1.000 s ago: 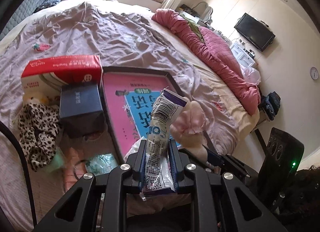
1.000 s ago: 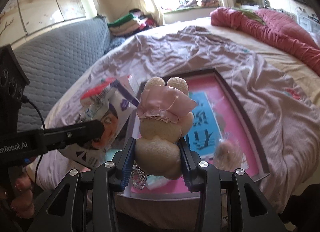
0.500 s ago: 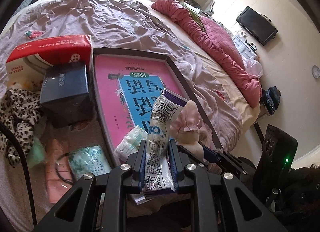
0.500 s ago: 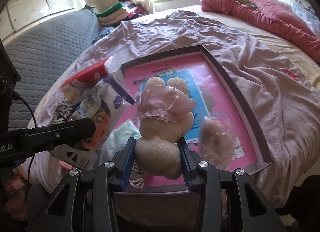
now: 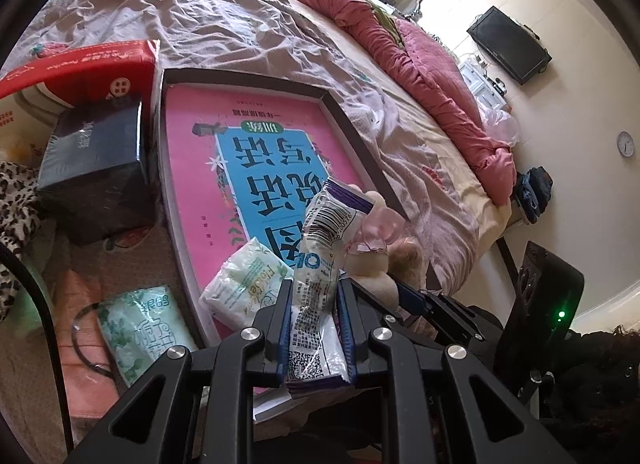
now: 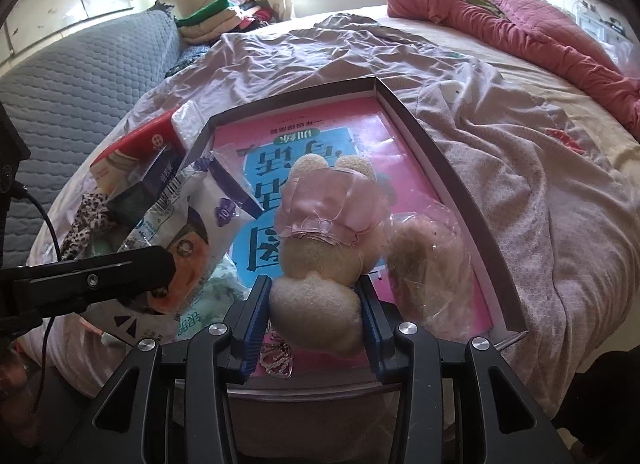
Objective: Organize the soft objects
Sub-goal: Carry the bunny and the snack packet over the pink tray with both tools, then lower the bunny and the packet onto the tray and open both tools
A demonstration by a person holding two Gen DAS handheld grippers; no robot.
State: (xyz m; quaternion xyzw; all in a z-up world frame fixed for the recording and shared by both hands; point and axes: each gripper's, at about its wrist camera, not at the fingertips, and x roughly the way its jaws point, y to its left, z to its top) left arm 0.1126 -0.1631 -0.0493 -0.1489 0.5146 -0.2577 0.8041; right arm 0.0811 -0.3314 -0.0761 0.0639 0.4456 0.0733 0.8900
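Observation:
My left gripper is shut on a white and purple plastic packet that stands upright between its blue pads, over the near edge of a shallow dark-rimmed box with a pink and blue print inside. My right gripper is shut on a cream plush bunny in a pink dress, held over the same box. In the right wrist view the packet hangs at the left, and a plush toy in clear wrap lies in the box. A green-white tissue pack rests in the box's near corner.
Left of the box on the bed sit a dark blue box, a red-topped tissue carton, a leopard-print cloth and a green tissue pack. A rolled red quilt lies across the far side. A grey padded headboard stands at left.
Both grippers have sunk toward the box and tilted down, each keeping its grip. The box and the items beside it now fill more of both views.

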